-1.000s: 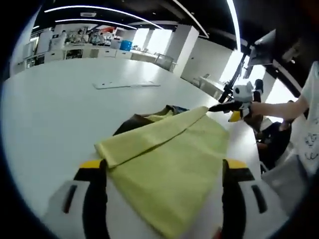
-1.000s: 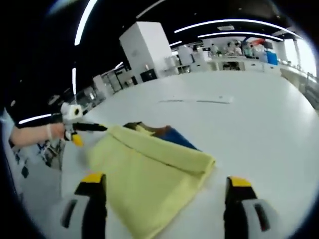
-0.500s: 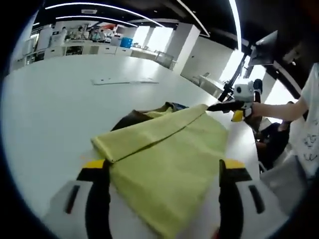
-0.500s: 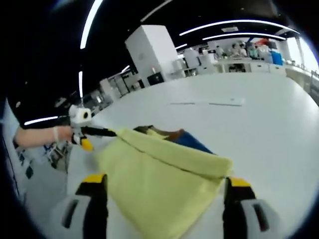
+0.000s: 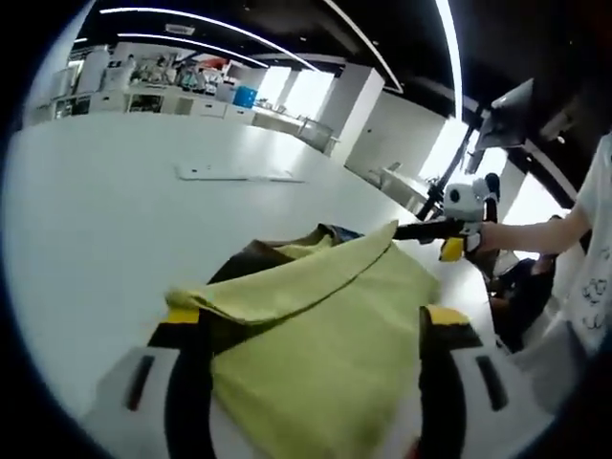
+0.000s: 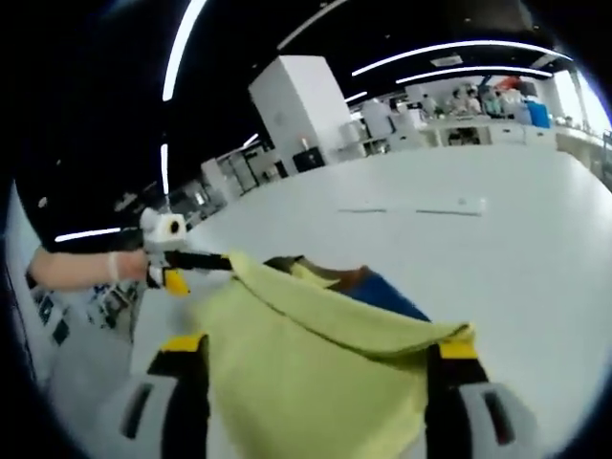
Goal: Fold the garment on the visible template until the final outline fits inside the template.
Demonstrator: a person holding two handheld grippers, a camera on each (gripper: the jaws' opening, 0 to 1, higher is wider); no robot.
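Now the soft yellow cloth garment (image 5: 316, 335) has lifted off the white counter (image 5: 86, 220); both tongs pinch its corners, so folding has started.

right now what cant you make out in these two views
- Dark template, left gripper view: covered mostly by the folded yellow fabric garment.
- Garment's near edge, both views: cut off at the bottom.
- Grip on the cloth: right tool too small; left tool blurred.
- Flat white item on the white table: too small to identify.
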